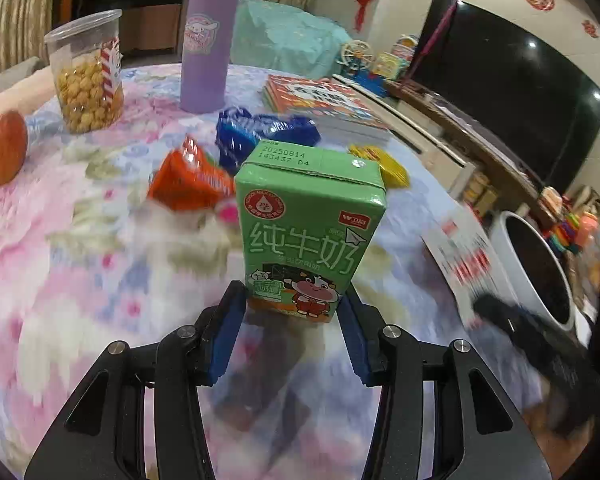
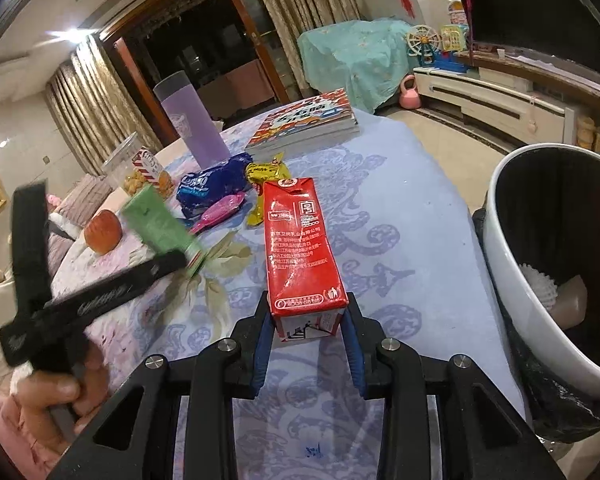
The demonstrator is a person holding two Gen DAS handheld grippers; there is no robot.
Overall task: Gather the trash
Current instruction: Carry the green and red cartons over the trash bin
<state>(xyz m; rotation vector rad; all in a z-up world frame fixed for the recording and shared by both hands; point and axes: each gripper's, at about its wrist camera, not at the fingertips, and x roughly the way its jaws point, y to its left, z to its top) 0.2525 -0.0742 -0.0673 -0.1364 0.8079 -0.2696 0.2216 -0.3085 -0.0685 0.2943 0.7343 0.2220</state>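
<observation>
We have a carton in each gripper. The left gripper (image 1: 294, 300) pinches the green milk carton (image 1: 310, 228) low on its two narrow sides, both blue pads pressed to the card, and the carton stands upright straight ahead of the fingers, clear of the tablecloth (image 1: 80, 240). The right gripper (image 2: 308, 314) is clamped on the red carton (image 2: 296, 248) at its near end, so the box sticks out forward like a lever. The bin (image 2: 532, 280) sits close on that gripper's right, with some rubbish already in it.

We judge both cartons light and probably empty, with thin waxed card that dents easily and slides a little under smooth pads. The red one already looks creased. A grip across the narrow faces near the folded bottom seam seems soundest to us, since the card is stiffest there; squeezing mid-panel would likely buckle it.

Beyond the green carton, still on the table, lie an orange wrapper (image 1: 188, 178), a blue bag (image 1: 260, 136) and a yellow wrapper (image 1: 380, 164). These are soft, crinkly foil, best pinched at a raised fold.
</observation>
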